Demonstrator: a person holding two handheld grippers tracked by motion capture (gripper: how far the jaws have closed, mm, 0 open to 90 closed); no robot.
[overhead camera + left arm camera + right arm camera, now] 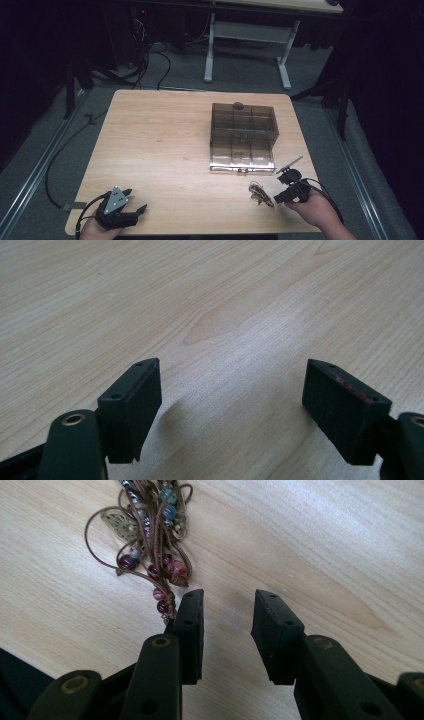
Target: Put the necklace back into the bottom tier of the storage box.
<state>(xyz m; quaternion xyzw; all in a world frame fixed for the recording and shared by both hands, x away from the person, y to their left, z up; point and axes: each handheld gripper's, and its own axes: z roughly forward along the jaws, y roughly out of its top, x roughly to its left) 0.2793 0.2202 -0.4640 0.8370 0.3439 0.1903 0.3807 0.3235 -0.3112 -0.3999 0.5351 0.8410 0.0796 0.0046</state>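
Right tool (227, 630) sits w/ jaws apart, empty, low over table (160, 145); beaded cord necklace (150, 540) lies just beside its left jaw, near the clear box (243, 137). Looks light, limp, tangly; prob best pinched at the bunched cords. Left tool (232, 410) open, empty.

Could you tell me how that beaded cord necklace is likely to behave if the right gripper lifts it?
The necklace is thin looped cord, so probably floppy and dangling. Its round beads may slip between the pads; gripping bunched cord seems safer.
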